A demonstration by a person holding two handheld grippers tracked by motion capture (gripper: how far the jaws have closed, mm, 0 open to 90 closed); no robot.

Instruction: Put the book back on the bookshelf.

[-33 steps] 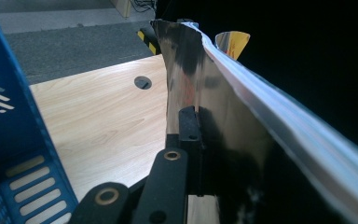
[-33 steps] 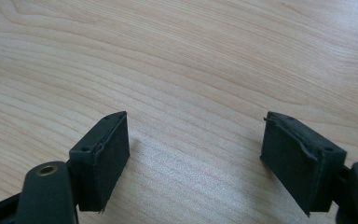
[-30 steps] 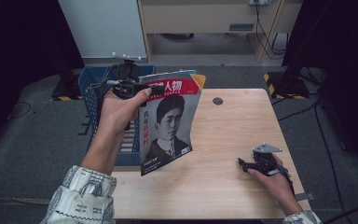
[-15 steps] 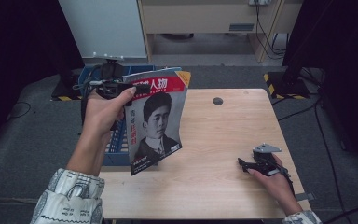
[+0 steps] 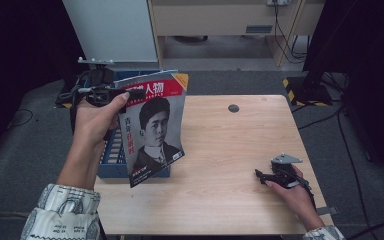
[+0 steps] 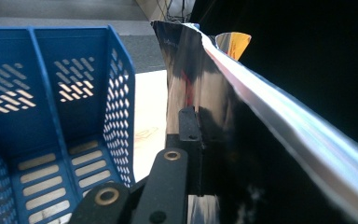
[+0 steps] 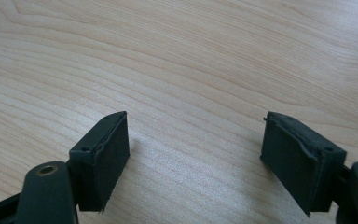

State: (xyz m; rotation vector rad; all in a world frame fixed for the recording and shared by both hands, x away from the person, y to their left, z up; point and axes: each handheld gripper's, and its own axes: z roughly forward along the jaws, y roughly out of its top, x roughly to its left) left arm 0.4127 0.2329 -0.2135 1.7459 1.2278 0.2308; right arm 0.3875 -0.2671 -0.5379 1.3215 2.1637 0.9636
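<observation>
My left gripper point(image 5: 125, 95) has its jaws clamped tight on the top edge of a magazine point(image 5: 155, 127). In the left gripper view one black pad presses flat against the glossy cover point(image 6: 223, 140), which bends away to the right and catches the light. The magazine hangs upright from that pinch, tilted a little, its portrait cover with the red title band facing the high camera and its lower corner low over the near left part of the table point(image 5: 230, 200). Just behind and beside it stands the blue perforated file tray point(image 5: 112, 155) at the table's left edge; from the left gripper view I look down into its slotted compartments point(image 6: 51, 121), which sit left of the magazine.

My right gripper point(image 5: 272, 176) rests on the wood near the table's right front corner, well apart from the magazine. Its jaws stand wide apart with nothing between them, just bare wood grain point(image 7: 196, 135) under the two pads.
</observation>
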